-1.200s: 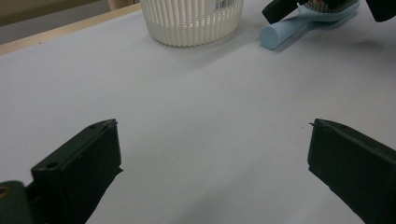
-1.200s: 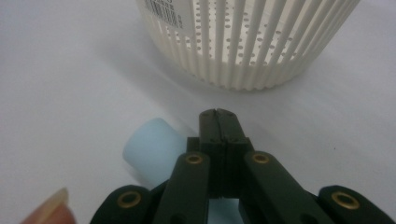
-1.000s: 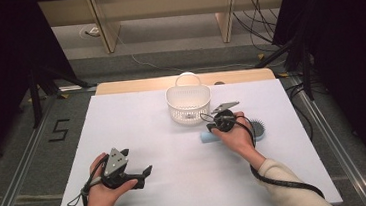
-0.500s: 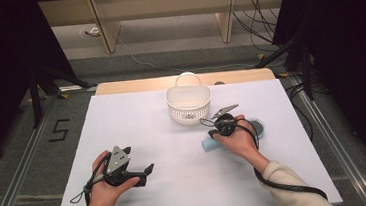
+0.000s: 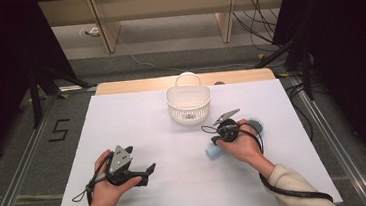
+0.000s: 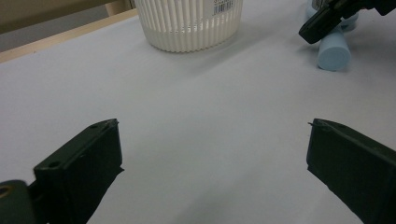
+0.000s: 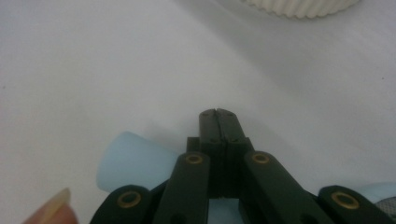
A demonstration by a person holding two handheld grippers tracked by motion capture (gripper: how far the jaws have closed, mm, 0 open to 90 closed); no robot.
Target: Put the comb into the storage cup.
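White table (image 5: 178, 183), blue brush (image 5: 214, 151) half-hidden under right gripper (image 5: 218, 141).

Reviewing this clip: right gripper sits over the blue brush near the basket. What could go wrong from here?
1. The right gripper is shut, jaws together above the blue brush handle; pressing down closed could roll or push the handle instead of gripping it.
2. The white basket stands close beyond; a sweep forward might knock it.

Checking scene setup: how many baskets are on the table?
1. The white slatted basket stands at the far middle of the table, beyond the light blue brush under the right gripper. Nothing seems to hide another.
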